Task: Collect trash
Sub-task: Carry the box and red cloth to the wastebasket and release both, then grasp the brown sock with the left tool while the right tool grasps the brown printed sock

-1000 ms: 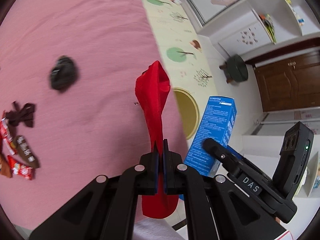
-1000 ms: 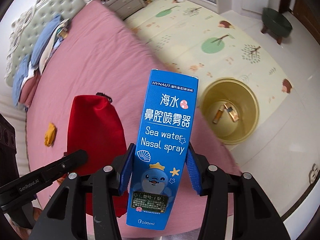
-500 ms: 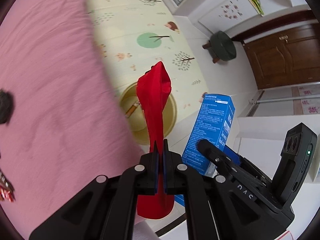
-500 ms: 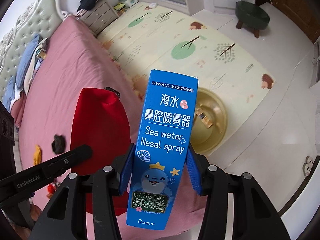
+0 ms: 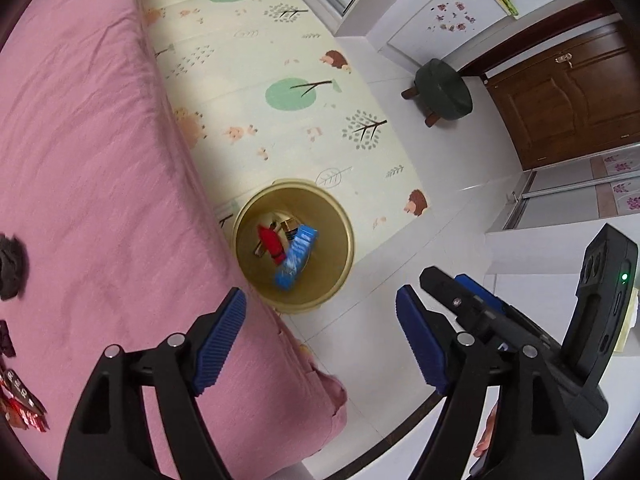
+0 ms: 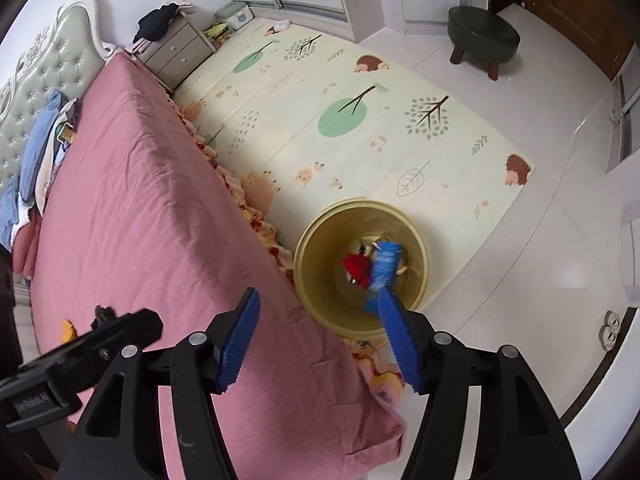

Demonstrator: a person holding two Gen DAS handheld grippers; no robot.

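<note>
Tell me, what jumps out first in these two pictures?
Probably the round yellow bin on the floor beside the pink bed, with a blue box and a red pouch inside it. Next come the two grippers above it: the left gripper and right gripper are both opening, with nothing between their blue pads. Across the patterned play mat stands a dark green stool.
</note>
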